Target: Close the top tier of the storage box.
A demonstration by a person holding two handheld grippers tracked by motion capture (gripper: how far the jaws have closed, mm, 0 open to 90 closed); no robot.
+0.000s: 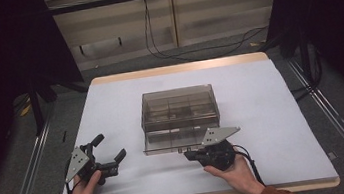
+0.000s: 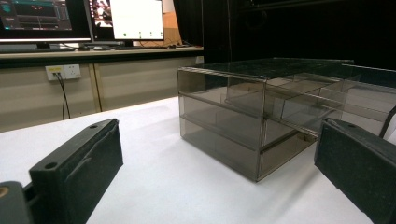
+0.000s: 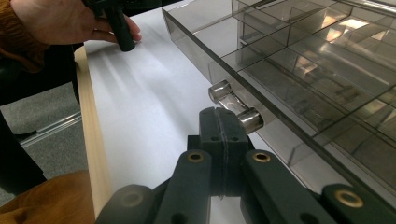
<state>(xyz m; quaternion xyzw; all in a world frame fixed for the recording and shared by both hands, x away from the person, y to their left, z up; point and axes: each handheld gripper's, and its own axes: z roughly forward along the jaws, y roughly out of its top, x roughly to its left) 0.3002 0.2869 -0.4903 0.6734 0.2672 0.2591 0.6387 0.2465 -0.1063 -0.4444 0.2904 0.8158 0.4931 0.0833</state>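
Observation:
A smoky clear drawer box (image 1: 178,107) stands mid-table, and the left gripper view shows it as box (image 2: 243,112). Its bottom drawer (image 1: 173,141) is pulled out toward me, with empty compartments (image 3: 327,88) inside. My right gripper (image 1: 188,154) is shut, and in its own view this gripper (image 3: 219,114) has its closed tips pressed against the drawer's small handle (image 3: 232,106). I cannot tell whether the handle is pinched. My left gripper (image 1: 111,146) rests at the front left, open and holding nothing. Its jaws point toward the box, as the gripper (image 2: 217,140) shows in its own view.
White paper covers the wooden table (image 1: 263,115), with its front edge (image 3: 91,135) close to my hands. Cables (image 1: 163,47) lie on the floor behind. Monitors (image 2: 84,18) stand on a bench beyond. Dark curtains flank both sides.

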